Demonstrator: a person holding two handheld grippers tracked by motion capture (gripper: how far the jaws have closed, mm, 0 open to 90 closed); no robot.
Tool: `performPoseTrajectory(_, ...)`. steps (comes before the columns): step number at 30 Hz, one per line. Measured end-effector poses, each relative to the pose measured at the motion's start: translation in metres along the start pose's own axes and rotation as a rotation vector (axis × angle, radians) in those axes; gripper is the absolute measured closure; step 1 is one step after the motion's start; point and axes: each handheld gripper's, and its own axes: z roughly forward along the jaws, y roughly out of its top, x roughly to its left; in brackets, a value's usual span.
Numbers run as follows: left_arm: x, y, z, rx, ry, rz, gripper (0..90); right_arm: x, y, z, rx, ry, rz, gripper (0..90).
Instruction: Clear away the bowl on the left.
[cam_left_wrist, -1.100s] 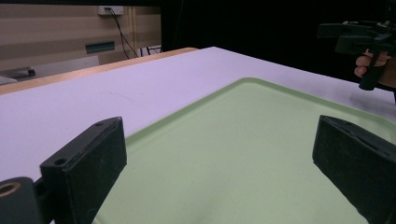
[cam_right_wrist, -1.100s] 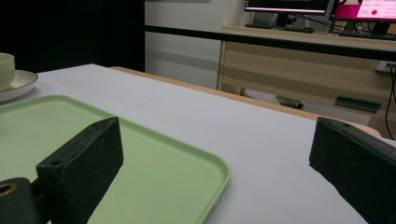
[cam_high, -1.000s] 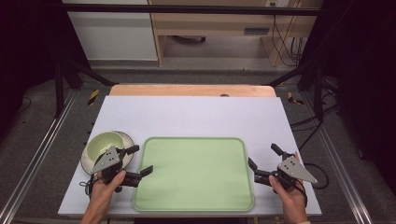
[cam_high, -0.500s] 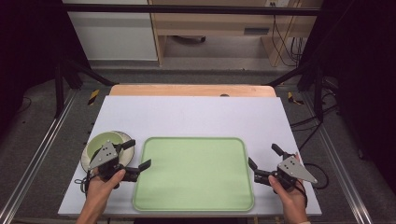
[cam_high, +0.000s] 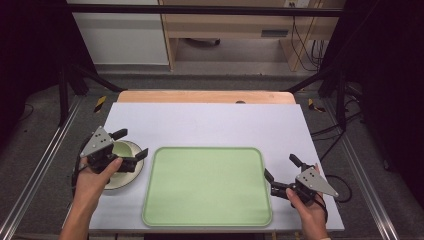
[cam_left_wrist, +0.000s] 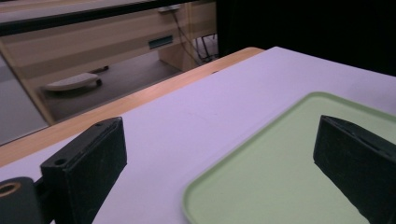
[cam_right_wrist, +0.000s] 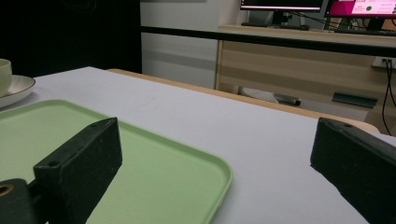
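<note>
From the high view, the left claw (cam_high: 131, 143) hangs over a pale green cup and saucer (cam_high: 122, 175) at about 9 o'clock on the white bench (cam_high: 210, 122), its jaws standing apart with nothing between them. The cup itself is mostly hidden under the hand. The green tray (cam_high: 207, 186) lies just beside the saucer, toward 6 o'clock at the bench's middle. The right claw (cam_high: 281, 170) sits at about 4 o'clock, off the tray's right edge, jaws also apart and empty.

In the left gripper view, the left claw (cam_left_wrist: 224, 154) gapes wide, looking across the tray's (cam_left_wrist: 289, 177) corner and bare bench (cam_left_wrist: 187, 121); the crockery lies out of its sight.

In the right gripper view, the right claw (cam_right_wrist: 215, 168) is likewise spread, and the saucer (cam_right_wrist: 16, 88) with the cup's (cam_right_wrist: 4, 71) wall peeks in at 9 o'clock beyond the tray (cam_right_wrist: 159, 172).

The crockery looks like glazed ceramic: stiff, fairly light, slick and breakable, and the cup probably sits loose on its saucer. I would pinch the saucer's rim from the side and keep it level. The tray seems rigid plastic, best taken by its raised lip.
</note>
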Motion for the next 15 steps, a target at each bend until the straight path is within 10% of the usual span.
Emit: performPoseTrajectory(15, 0.039, -0.02, -0.022, 0.119, 0.2, -0.048, 3.5, 0.001, -0.001, 0.001, 0.014, 0.009, -0.015, 2.3)
